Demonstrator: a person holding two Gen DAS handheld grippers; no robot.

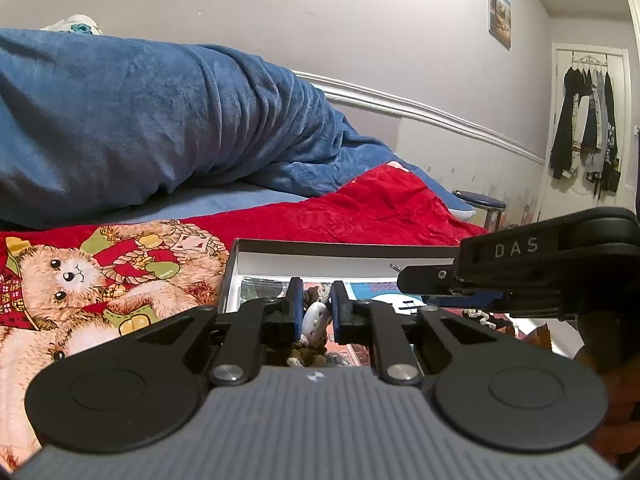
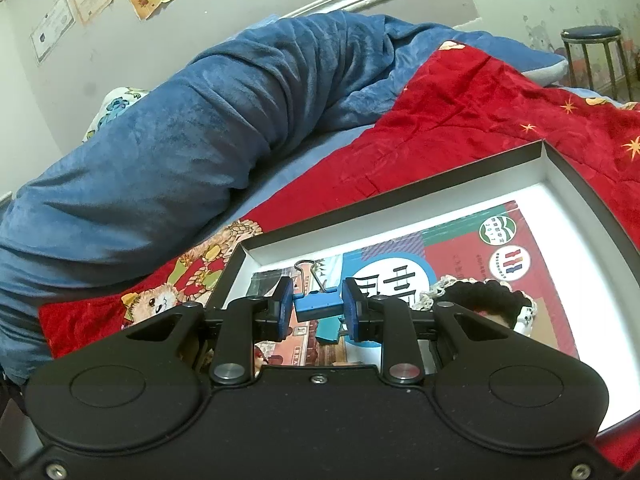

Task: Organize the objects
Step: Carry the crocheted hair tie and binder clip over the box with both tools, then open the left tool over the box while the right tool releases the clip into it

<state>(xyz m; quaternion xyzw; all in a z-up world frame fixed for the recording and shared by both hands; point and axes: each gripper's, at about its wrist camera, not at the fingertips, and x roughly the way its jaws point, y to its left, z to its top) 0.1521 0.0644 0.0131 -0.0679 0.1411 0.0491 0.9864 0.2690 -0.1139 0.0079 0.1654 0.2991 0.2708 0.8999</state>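
Observation:
A shallow box [image 2: 400, 204] with a dark rim and white inside lies on the bed. A colourful book [image 2: 460, 252] lies flat in it. My right gripper [image 2: 317, 300] is shut on a blue binder clip [image 2: 318, 306] just above the book; the clip's wire handle points away. A black crocheted piece with white lace edging [image 2: 480, 296] lies to the right of the clip. My left gripper [image 1: 317, 292] hovers over the box's [image 1: 340, 246] near left part, shut on a white oval charm [image 1: 315, 316] with brown knitted cord hanging below. The right gripper [image 1: 440, 292] reaches in from the right.
The box rests on a red quilt [image 1: 360, 208] with a bear print [image 1: 72, 276]. A rolled blue blanket [image 1: 160, 120] lies behind it along the wall. A dark round stool [image 2: 592, 34] stands past the bed's far end. Clothes hang on a door [image 1: 584, 120].

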